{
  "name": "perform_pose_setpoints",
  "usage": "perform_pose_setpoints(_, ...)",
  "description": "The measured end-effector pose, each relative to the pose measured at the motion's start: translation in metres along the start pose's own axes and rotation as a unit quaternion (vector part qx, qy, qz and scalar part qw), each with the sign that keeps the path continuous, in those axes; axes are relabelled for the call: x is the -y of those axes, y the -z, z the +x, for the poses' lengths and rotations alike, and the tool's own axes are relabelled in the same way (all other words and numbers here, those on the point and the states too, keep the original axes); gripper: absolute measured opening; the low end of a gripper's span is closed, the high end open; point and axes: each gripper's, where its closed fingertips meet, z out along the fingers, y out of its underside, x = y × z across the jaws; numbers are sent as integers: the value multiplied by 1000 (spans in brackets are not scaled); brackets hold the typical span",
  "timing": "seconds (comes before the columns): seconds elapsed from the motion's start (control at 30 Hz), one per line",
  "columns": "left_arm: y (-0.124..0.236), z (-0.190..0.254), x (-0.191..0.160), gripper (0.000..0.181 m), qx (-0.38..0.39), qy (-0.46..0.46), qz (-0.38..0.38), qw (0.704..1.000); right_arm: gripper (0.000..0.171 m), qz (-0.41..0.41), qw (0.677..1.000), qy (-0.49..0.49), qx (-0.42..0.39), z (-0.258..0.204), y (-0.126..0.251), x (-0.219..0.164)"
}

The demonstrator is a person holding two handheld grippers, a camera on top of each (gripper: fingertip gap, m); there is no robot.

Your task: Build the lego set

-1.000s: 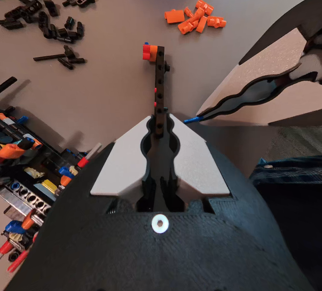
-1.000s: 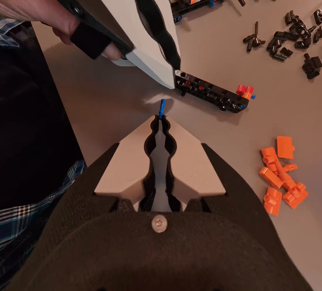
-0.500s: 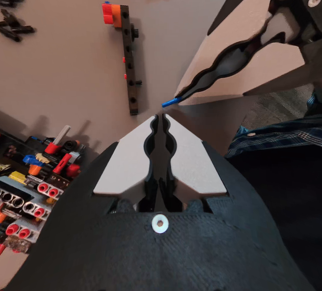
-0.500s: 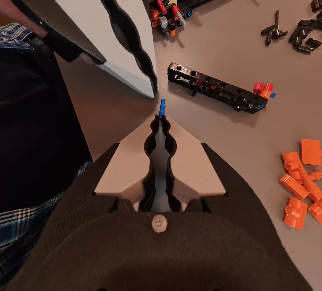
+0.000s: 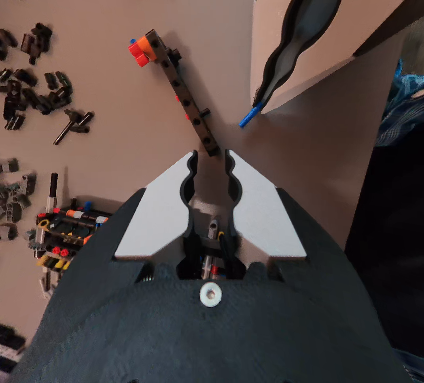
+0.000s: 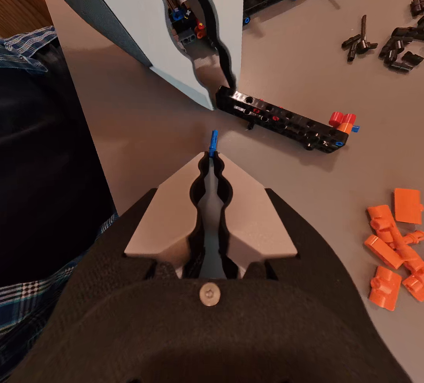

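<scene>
Left gripper [image 5: 211, 154], white fingers with wavy black pads, stands spread apart with nothing between them; the near end of a long black perforated lego beam [image 5: 183, 94] lies flat on the grey-brown tabletop [image 5: 110, 16], just ahead of the gap. At the beam's far end sits a red-and-orange connector cluster [image 5: 141, 50] — small red pins dot its side.

Right gripper [image 6: 212, 154] is pressed together on a short blue lego pin [image 6: 213, 142], which juts forward from the fingertips, held above the table and near the beam's near end without touching it.

Beyond the beam, a loose group of orange plastic pieces [image 6: 399, 248] lies well apart to the right. A scatter of small black connectors [image 5: 34, 87] lies to the left, and a multicoloured part-built lego assembly [image 5: 64, 232] stands near the left gripper's flank. Bare table lies open between beam and orange group — the table edge runs close behind the right gripper, by a plaid sleeve [image 6: 25, 51].
</scene>
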Motion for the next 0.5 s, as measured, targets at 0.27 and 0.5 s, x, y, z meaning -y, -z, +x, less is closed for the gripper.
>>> perform_pose_setpoints(0.27,-8,24,12,10,-42,29,23,998,1,-8,1000,3,5,4,0,0)
perform_pose_setpoints(0.5,-6,26,10,10,-65,30,26,997,1,-18,999,6,28,-2,1,-1)
